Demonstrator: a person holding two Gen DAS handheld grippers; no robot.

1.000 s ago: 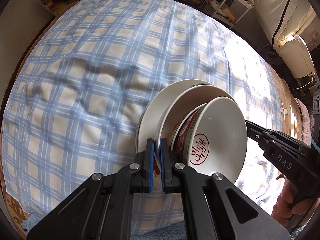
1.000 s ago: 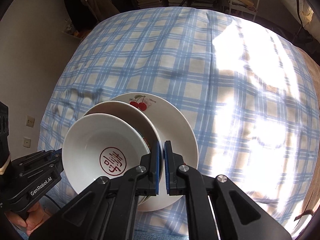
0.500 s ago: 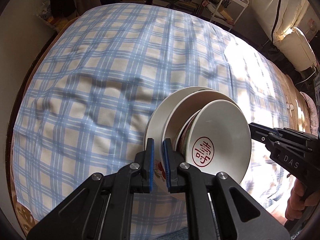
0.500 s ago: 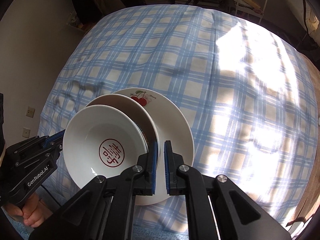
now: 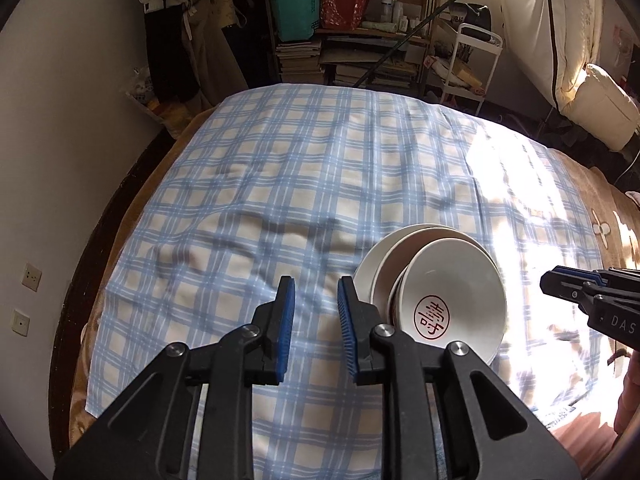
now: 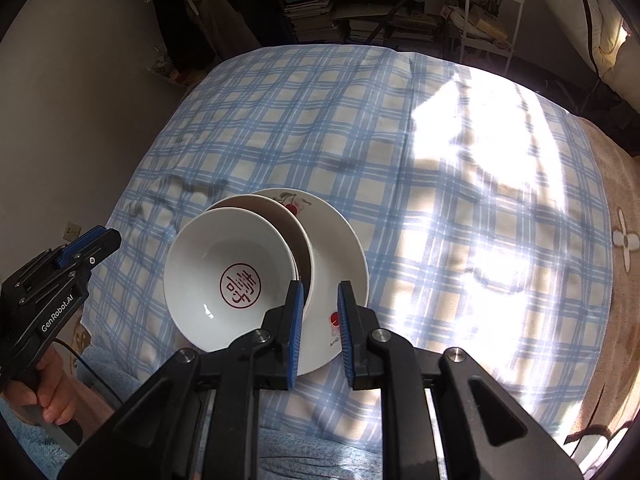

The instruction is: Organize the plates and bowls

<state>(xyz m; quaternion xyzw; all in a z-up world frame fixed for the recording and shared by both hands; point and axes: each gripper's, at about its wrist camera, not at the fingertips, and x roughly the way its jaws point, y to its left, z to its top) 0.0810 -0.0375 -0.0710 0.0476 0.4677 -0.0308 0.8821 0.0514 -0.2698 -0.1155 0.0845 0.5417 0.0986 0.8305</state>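
Observation:
A stack of dishes rests on the blue plaid cloth (image 5: pixel 280 184): a white bowl with a red round mark (image 5: pixel 456 300) on top, a second bowl (image 6: pixel 276 216) under it, and a cherry-print plate (image 6: pixel 340 240) at the bottom. My left gripper (image 5: pixel 316 320) is open and empty, just left of the stack. It also shows in the right wrist view (image 6: pixel 86 246). My right gripper (image 6: pixel 319 330) is open, its jaws apart over the plate's near rim without touching it. It also shows in the left wrist view (image 5: pixel 560 282).
The cloth (image 6: pixel 440 140) covers a bed with a brown blanket (image 5: pixel 616 216) at its right edge. Shelves with books and bags (image 5: pixel 352 32) and a white cart (image 5: pixel 476 60) stand beyond the far end. A wall (image 5: pixel 60 120) runs along the left.
Both grippers have opened and let go of the plate's rim. They have pulled back and up from the stack, which now rests on the cloth.

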